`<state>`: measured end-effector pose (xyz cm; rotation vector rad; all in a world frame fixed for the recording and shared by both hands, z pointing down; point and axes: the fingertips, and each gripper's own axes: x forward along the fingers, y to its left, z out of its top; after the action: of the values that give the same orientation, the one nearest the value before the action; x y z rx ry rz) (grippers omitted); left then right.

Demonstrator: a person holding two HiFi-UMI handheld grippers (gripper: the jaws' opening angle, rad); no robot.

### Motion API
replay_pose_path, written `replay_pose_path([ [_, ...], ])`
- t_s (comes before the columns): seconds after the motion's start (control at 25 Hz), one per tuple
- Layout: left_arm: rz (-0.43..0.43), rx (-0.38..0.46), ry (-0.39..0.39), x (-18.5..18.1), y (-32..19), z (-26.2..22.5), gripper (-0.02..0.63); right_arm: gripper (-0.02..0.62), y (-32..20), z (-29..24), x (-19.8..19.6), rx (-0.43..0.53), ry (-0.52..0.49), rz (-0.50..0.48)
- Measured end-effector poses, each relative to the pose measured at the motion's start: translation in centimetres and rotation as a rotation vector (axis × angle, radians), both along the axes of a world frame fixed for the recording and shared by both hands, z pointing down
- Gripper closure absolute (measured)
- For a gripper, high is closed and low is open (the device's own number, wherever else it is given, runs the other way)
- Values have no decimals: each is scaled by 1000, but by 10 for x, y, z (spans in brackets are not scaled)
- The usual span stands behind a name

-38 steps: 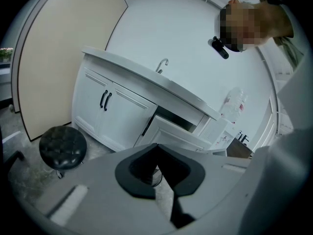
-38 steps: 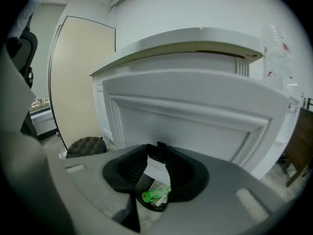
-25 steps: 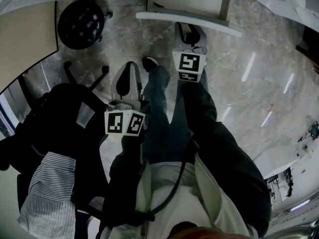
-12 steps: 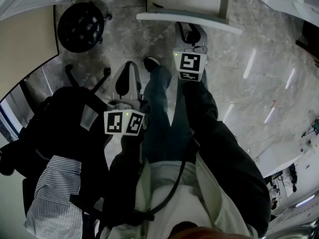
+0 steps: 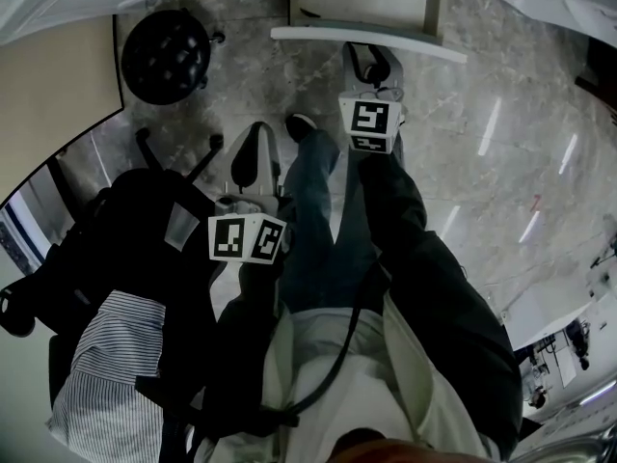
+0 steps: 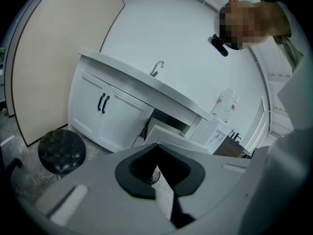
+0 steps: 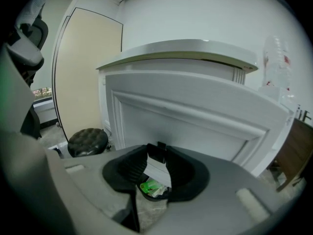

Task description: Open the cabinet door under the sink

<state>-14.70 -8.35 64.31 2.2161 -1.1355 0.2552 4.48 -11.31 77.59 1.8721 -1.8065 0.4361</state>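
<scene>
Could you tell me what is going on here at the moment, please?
A person stands at the white sink cabinet with a hand-held gripper in each hand. The right hand-held gripper is closed on the black handle of the cabinet door under the sink, and that door already stands swung open. The left hand-held gripper is held beside the person's leg, jaws together and empty, with a black stool on the floor ahead of it.

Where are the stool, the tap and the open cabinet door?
stool [image 6: 61, 151]: left gripper view, middle of the padded seat.
tap [image 6: 155, 69]: left gripper view, on its curved spout.
cabinet door [image 7: 190, 133]: right gripper view, on its flat centre panel.
</scene>
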Motion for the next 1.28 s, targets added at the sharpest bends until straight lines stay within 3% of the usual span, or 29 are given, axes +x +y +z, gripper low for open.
replay_pose_path([
  [0.12, 2, 3, 1, 1, 1, -6, 600, 472, 7, -15, 2, 43, 52, 7],
  [0.24, 2, 10, 7, -1, -1, -14, 600, 472, 19, -31, -1, 79, 23, 10],
  [0.52, 48, 11, 2, -2, 15, -63, 600, 472, 60, -94, -23, 50, 4, -151],
  [0.68, 69, 2, -10, -6, 27, -95, 600, 474, 74, -149, -19, 59, -66, -167],
  [0.84, 104, 9, -20, 6, 36, -129, 600, 474, 90, -187, -19, 11, -110, -241],
  [1.12, 158, 24, -74, 40, 45, -152, 600, 472, 111, -200, -17, -101, -186, -316],
  [1.28, 165, 50, -77, 57, 37, -159, 599, 474, 105, -205, -19, -116, -209, -354],
])
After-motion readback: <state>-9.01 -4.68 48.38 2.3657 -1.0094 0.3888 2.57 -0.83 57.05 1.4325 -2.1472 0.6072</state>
